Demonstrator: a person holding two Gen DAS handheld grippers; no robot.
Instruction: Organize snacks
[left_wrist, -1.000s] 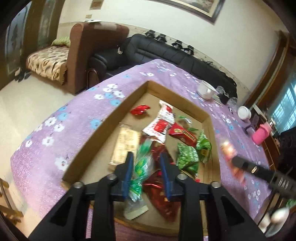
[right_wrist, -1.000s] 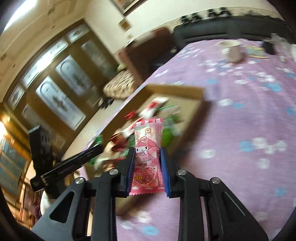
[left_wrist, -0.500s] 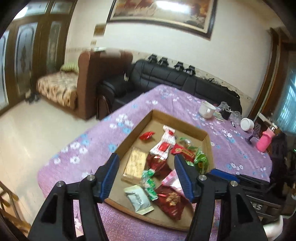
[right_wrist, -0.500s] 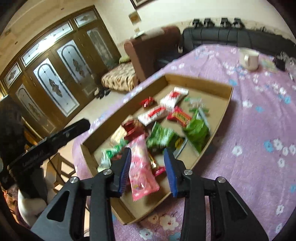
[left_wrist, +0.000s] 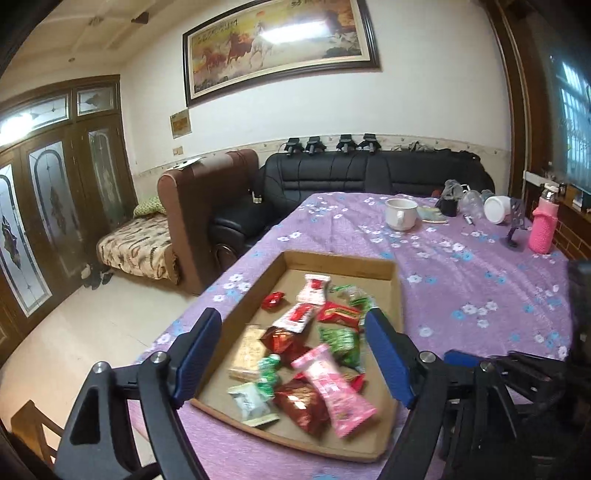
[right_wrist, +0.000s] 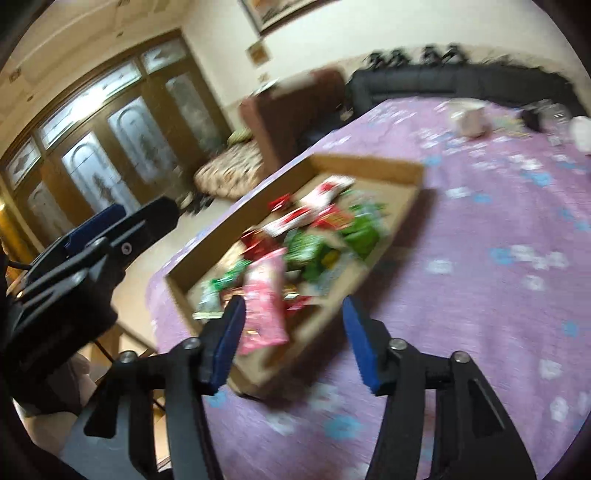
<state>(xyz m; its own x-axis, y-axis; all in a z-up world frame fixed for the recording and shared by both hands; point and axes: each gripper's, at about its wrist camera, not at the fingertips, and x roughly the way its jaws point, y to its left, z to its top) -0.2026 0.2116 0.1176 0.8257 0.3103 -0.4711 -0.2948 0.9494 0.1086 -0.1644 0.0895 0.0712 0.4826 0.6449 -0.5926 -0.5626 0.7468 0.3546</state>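
The pink snack packet (left_wrist: 334, 389) is seen lying in the cardboard tray (left_wrist: 397, 295) among other wrappers. Both the left gripper (left_wrist: 293, 354) and right gripper (right_wrist: 291, 339) are opening and empty. The packet is judged light, soft and slippery; its crimped end should be pinched.

Tablecloth: purple floral tablecloth (left_wrist: 461, 288) covers the table.
Far end of table: white mug (left_wrist: 400, 214), white jar (left_wrist: 496, 209), pink bottle (left_wrist: 543, 229).
Seating: black sofa (left_wrist: 369, 173) beyond the table, brown armchair (left_wrist: 199, 206) beside it.
Wall: framed horse painting (left_wrist: 277, 48).
Left: wooden glazed doors (left_wrist: 48, 199).
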